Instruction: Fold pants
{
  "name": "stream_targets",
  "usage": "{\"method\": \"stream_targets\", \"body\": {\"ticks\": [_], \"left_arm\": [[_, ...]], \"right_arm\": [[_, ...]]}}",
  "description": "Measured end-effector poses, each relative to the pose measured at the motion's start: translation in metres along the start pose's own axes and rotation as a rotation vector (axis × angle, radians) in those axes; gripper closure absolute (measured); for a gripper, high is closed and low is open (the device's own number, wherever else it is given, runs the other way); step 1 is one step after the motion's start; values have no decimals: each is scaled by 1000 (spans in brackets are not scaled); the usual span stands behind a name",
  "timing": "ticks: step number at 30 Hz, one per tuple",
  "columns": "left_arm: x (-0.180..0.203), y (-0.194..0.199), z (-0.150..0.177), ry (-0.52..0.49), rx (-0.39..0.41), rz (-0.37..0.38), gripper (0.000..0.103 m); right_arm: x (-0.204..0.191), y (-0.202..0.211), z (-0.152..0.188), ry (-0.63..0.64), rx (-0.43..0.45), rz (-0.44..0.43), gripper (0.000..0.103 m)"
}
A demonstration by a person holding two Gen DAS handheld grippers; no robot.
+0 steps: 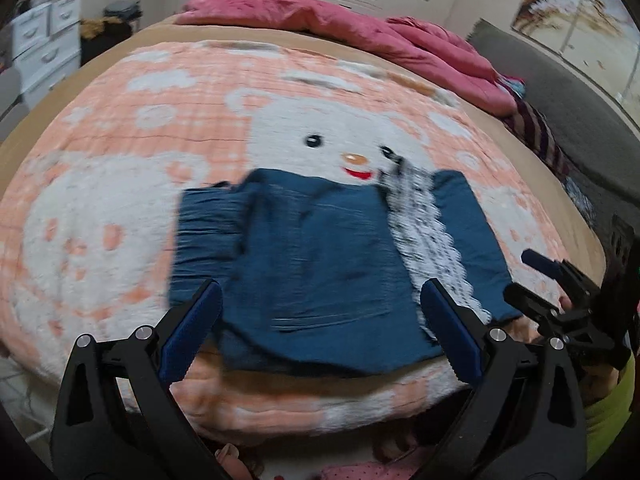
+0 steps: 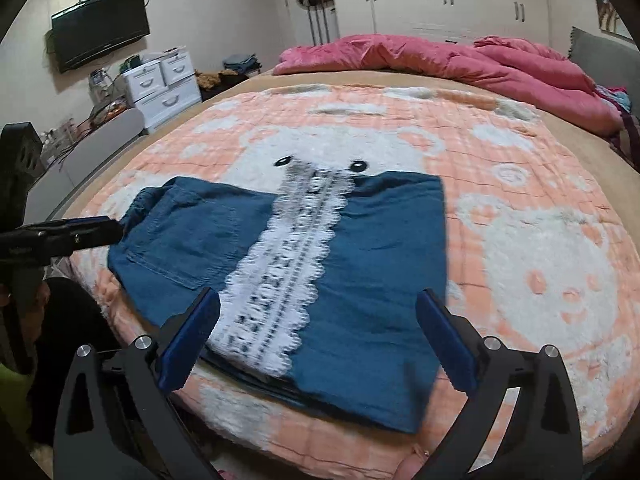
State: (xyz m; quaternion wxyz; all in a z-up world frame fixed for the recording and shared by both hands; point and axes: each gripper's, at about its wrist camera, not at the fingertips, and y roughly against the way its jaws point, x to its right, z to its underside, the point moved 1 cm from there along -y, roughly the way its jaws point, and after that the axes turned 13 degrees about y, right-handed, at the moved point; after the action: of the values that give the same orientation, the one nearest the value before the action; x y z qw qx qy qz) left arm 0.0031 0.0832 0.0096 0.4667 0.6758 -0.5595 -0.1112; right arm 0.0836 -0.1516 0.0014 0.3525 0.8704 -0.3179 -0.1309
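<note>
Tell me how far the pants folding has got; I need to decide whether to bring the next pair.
Done: the pants lie folded into a compact stack on the blanket, lace stripe on top. In hand: nothing; the left gripper and right gripper both hover over the stack with jaws open and empty. Left: probably little, perhaps squaring the uneven layers at the near edge.

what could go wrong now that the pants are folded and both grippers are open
The folded blue pants lie near the bed's front edge on a plush bear blanket; a nudge could slide them off. The left gripper hangs low over the stack and could snag the white lace strip. The right gripper might rumple the top layer.
</note>
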Motion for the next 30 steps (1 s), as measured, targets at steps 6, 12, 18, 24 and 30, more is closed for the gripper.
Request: {"method": "stream_targets", "body": {"ticks": [6,12,18,24,30], "left_arm": [[-34,-10,-3,66,-46,-18,10],[-63,-19,-3,144,-81,8,10],[-72,-30,-2,181,-120,40,10],[-71,-37,-1,175,-130,27,29],[-72,-40,-3,185,-128,38,35]], "right_arm": [[-18,-23,-32,43,-48,-79,5],[-44,-60,-79,139,-87,-132,5],[-69,-110,-117,183,-163,-262,5],[-94,-140,-144,262,-202,-330,5],[-119,-166,-155,343,-272,-435,7]]}}
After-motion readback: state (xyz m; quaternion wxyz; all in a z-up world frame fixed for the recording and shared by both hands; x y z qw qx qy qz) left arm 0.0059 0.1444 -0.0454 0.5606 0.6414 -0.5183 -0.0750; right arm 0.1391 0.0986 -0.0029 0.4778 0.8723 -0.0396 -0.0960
